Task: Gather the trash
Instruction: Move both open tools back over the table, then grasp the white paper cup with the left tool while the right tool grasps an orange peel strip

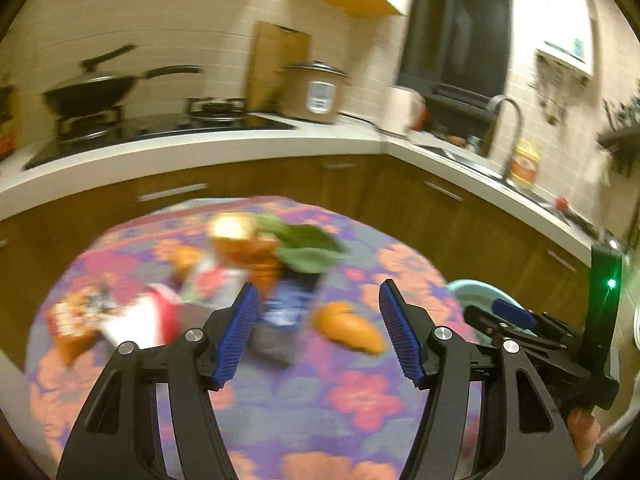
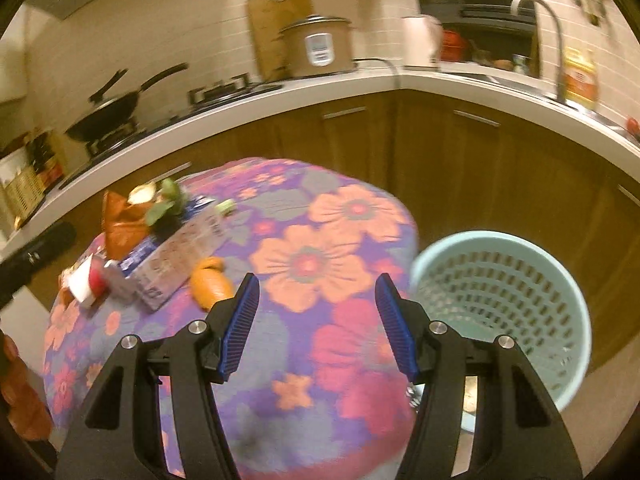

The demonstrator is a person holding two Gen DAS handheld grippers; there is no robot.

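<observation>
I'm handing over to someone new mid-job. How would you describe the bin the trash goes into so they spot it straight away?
Start at the small table covered in a purple floral cloth. Just off its right edge, on the floor before the brown wooden cabinets, stands a pale mint-green round plastic basket. Its perforated, slotted walls and open top set it apart; nothing else nearby is that colour.

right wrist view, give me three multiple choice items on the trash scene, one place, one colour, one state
1. Where does the basket stand?
A. on the table
B. on the floor beside the table
C. on the counter

2. What colour is the basket?
A. pale blue-green
B. red
C. black

3. How is the right gripper?
A. shut on the orange peel
B. open, holding nothing
C. shut on a leaf

Answers:
1 B, it stands lower than the tabletop, at its right edge.
2 A, its perforated wall is pale blue-green.
3 B, its blue pads stand apart over the cloth, and the orange peel lies beyond them.
</observation>
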